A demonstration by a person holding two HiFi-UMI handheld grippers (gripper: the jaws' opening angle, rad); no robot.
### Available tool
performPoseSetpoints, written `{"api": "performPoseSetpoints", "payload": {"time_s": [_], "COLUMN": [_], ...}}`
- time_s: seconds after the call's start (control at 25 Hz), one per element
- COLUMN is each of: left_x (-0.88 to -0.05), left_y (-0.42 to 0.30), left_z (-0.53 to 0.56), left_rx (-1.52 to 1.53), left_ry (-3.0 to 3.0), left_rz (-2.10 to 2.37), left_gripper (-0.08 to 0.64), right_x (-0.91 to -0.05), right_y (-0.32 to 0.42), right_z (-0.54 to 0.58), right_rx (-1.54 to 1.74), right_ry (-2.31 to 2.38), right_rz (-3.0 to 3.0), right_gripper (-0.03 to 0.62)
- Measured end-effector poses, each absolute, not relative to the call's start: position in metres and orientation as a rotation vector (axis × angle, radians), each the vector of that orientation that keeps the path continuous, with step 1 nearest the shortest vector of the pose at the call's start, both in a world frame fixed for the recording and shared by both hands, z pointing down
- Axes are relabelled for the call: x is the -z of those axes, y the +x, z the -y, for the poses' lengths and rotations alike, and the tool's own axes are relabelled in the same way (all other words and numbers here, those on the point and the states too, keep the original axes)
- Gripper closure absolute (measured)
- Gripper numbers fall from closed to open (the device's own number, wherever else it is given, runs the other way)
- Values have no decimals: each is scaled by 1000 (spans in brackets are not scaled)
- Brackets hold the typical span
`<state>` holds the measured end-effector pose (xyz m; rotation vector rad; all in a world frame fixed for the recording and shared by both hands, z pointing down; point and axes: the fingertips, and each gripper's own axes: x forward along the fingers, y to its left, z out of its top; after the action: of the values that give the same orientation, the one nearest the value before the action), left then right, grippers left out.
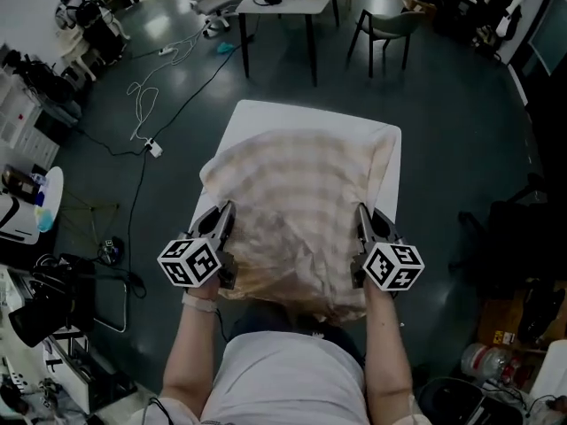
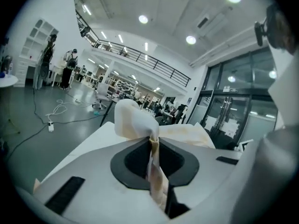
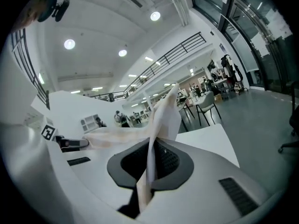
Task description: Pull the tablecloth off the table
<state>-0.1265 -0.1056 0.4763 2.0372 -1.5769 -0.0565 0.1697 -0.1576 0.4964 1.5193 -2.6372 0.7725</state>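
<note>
Both grippers had hold of the tablecloth (image 1: 301, 202), one at each near corner. The cloth was a pale checked thing, all rumpled and bunched up. It covered most of the white counter (image 1: 266, 113), with a bare strip left along the far edge. Its near edge sagged between the grippers, right in front of the person's torso.

The left gripper (image 1: 225, 212) had its jaws clamped down narrow on a fold of cloth. In the left gripper view a thin strip of fabric ran down between them, with a puff of it poking out past the tips. It was the same deal for the right gripper (image 1: 361, 212): jaws squeezed tight on a pinched pleat.

Behind it all sat a chair (image 1: 390, 25), and cables (image 1: 146, 96) snaked over the dark floor (image 1: 443, 104).
</note>
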Motion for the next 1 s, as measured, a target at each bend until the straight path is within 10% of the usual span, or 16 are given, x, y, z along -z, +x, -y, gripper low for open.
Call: {"api": "performPoseSetpoints", "payload": {"time_s": [1.0], "left_x": [-317], "left_y": [-169], "left_z": [6], "left_rx": [147], "left_ry": [2496], "left_rz": [1569], "left_gripper": [528], "right_x": [-339], "right_y": [113], "right_z": [26], "right_rx": [-519], "right_ry": [1766], "right_rz": [2816], "right_gripper": [561]}}
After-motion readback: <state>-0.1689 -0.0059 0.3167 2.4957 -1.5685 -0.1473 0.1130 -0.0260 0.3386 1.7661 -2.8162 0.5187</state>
